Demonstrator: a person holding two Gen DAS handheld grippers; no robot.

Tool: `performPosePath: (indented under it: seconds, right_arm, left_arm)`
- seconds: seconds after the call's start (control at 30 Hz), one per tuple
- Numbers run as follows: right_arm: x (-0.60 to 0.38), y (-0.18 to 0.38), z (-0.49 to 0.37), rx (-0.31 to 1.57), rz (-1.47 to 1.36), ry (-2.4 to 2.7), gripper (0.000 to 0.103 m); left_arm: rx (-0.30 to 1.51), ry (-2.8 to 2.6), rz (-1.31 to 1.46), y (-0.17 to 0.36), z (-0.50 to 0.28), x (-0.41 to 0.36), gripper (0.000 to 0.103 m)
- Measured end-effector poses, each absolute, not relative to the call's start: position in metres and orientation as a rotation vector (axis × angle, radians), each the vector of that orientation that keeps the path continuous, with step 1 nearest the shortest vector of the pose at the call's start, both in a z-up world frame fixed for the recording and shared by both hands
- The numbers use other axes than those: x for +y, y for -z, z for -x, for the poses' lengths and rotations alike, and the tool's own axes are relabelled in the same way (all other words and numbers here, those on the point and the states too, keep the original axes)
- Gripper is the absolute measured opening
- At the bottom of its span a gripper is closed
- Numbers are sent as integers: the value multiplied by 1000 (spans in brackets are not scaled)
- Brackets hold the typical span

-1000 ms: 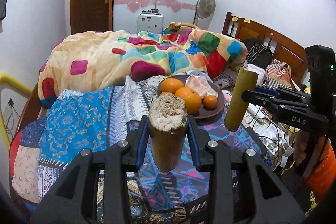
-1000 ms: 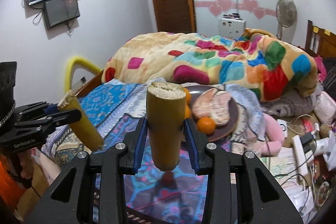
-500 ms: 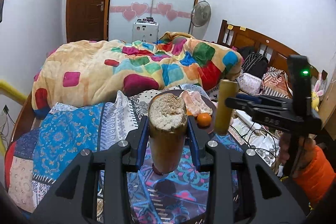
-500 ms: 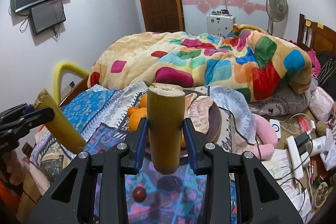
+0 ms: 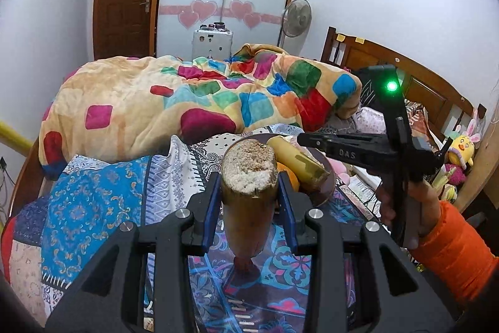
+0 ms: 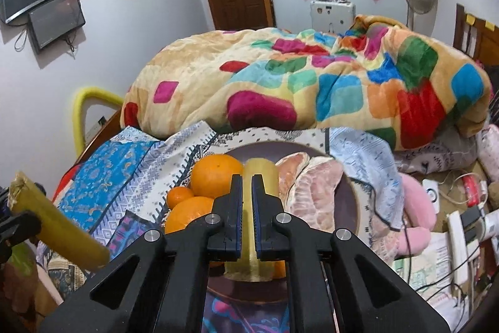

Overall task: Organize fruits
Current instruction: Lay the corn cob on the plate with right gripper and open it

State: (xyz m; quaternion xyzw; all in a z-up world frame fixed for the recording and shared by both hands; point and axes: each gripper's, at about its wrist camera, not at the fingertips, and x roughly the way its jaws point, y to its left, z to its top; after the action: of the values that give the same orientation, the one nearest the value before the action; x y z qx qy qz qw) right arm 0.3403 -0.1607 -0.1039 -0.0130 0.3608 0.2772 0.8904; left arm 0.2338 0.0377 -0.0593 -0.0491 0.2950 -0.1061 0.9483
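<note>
— Two cane pieces in play. How far along?
— Roughly halfway, by the look. Plated piece (image 6: 262,173) already down on the plate (image 6: 249,149), lower centre of the right view, lodged between the oranges (image 6: 216,175) and the pomelo (image 6: 315,186).
— And the other?
— Held piece (image 5: 248,202) clamped upright in the left gripper (image 5: 249,180), centre of the left view, above the cloth (image 5: 93,208) and short of the plate. Left to do: carrying it over and setting it down with the rest.
— Right gripper (image 6: 247,178)?
— Fingers drawn narrow, only a slit between them, gripping nothing as far as can be seen. Poised just over the plated piece.
— Looks of the fruit?
— Held piece: yellow-brown rind, pale fibrous cut end towards the camera, thick enough to fill the fingers. Plated piece: smoother, paler yellow, lying lengthwise in line with the fingers. Oranges bright and whole, one much smaller. Pomelo peeled, pink segments bare.
— Room on the plate?
— Tight. Probably only at the near rim, or on top of the first.
</note>
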Motion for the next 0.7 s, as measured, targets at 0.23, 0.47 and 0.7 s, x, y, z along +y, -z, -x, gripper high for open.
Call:
performPosePath:
  seconds: [0.23,0.47,0.7]
  right_arm:
    - [-173,99,-315,692,77,-592,17]
    - [-204,88,-286,620,88,-572,31]
    - [-239,89,-285,595,65,-521,35]
  left_arm:
    - [608,232,103,60,-241,26,35]
    - [610,267,74,51,-243,-7,35]
    - [612,306,29,41,-254,-54,35]
